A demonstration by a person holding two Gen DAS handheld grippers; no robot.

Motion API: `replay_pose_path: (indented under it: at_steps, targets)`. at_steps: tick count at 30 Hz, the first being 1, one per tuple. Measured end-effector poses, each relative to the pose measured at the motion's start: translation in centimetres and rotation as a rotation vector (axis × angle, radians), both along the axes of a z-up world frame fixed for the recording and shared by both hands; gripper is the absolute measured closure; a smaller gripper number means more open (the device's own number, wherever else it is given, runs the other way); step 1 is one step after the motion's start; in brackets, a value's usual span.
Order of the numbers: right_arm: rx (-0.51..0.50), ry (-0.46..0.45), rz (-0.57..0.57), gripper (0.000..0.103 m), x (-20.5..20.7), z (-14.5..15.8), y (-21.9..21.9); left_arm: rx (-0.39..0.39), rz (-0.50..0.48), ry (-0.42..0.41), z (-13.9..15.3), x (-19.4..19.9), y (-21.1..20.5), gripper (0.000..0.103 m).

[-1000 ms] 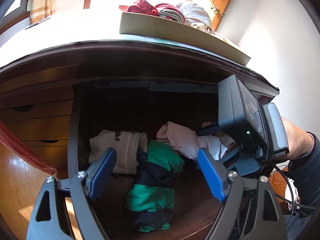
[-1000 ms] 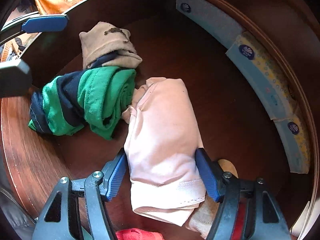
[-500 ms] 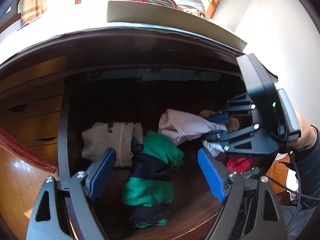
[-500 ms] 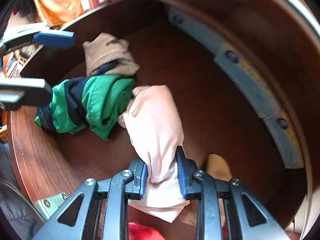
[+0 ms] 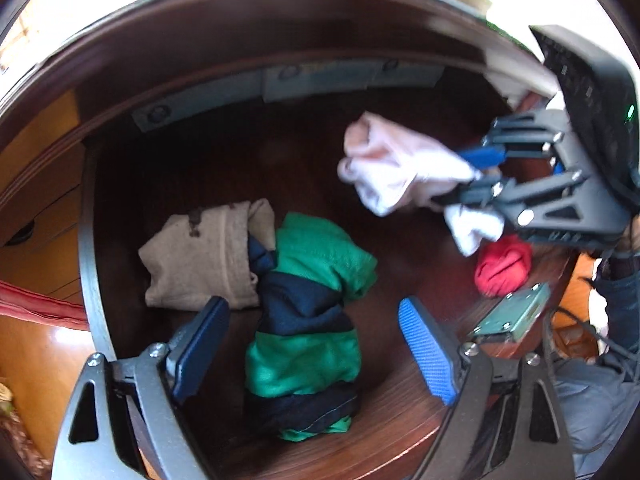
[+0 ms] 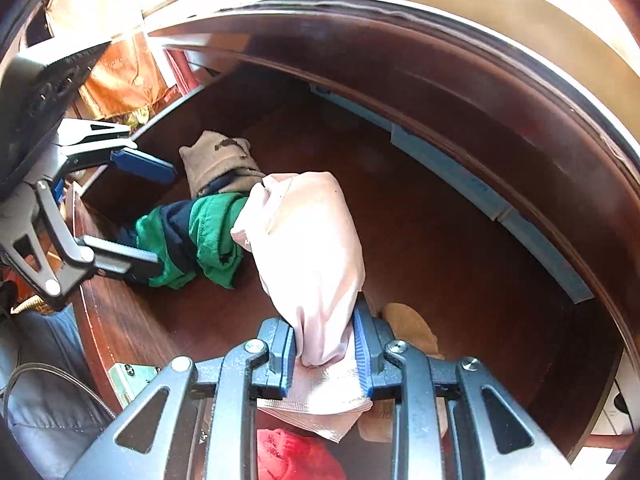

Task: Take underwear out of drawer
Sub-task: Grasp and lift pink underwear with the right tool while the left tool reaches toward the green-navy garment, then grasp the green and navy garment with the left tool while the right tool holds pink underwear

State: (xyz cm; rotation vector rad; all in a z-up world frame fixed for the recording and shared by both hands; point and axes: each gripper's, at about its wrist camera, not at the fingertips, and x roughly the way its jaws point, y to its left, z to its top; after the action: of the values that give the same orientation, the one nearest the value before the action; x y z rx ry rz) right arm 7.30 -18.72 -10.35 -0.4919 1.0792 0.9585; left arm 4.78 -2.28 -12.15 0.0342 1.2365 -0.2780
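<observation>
Pale pink underwear (image 6: 310,240) is clamped between the right gripper's (image 6: 325,344) blue pads, bunched at the pinch point, with the loose end hanging forward of the jaws and a hem sticking out behind them. It looks lifted clear of the dark wood drawer (image 6: 440,240) floor.

Left gripper (image 5: 316,344) hangs with jaws wide apart, nothing between them; its jaws have just opened a little further. Directly ahead of it lies a green and navy striped garment (image 5: 308,320), with a beige folded piece (image 5: 204,256) touching that on its left. A red bundle (image 5: 504,266) sits beyond its right finger, near the drawer's front edge by a metal bracket (image 5: 516,312).

A tan item (image 6: 410,326) just right of the right gripper's pad is partly hidden, can't identify it. Pale blue strips (image 6: 480,196) line the back wall.

Drawer floor ahead and right of the right gripper is bare; the cabinet top overhangs the back.
</observation>
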Motion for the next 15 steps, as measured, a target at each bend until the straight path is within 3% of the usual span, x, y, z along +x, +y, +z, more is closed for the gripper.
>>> replay_pose_path:
  at_steps: [4,7,15]
  targets:
    - [0.044,0.042,-0.032,0.076,1.0,0.7,-1.3,0.093,-0.057,0.046,-1.0,0.7,-1.3,0.015]
    - [0.069,0.041,-0.04,0.076,1.2,1.4,-1.9,0.102,-0.074,0.078,-1.3,1.4,-1.7,0.017]
    - [0.15,0.094,-0.06,0.076,1.9,2.5,-3.5,0.021,-0.082,0.182,-3.3,4.0,-2.0,0.023]
